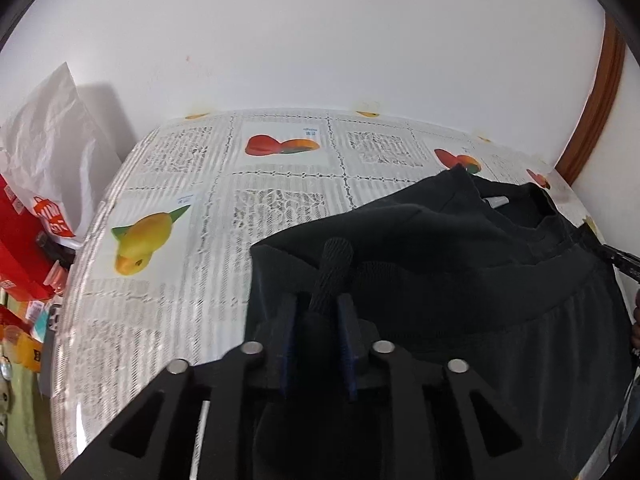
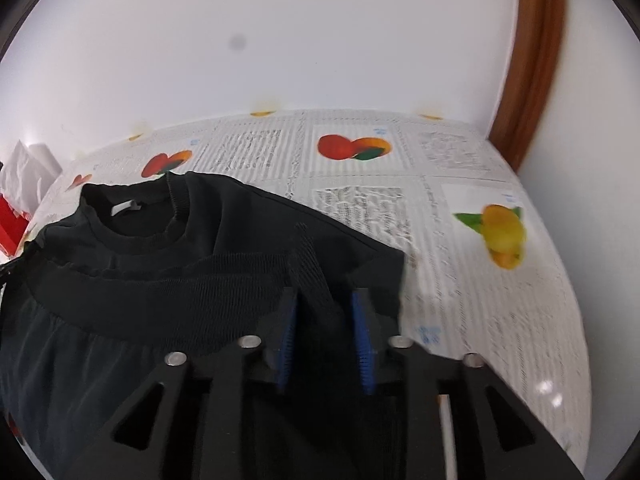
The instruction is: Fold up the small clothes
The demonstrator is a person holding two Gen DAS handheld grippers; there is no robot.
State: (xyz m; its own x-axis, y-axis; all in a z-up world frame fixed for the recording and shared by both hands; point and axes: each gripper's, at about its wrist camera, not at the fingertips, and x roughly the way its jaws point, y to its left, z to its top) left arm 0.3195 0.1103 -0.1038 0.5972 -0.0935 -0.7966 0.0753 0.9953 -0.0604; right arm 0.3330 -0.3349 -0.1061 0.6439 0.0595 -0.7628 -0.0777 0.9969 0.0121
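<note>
Black tee [image 2: 224,216], hem ribbing pinched both sides.

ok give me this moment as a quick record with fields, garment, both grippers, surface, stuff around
garment: black shirt, collar toward the wall, ribbed hem folded up toward it
left gripper: shut on the hem's left end
right gripper: shut on the hem's right end
surface: table under a fruit-print cloth
left of table: white bag, red boxes
background: white wall, brown wooden frame
</note>
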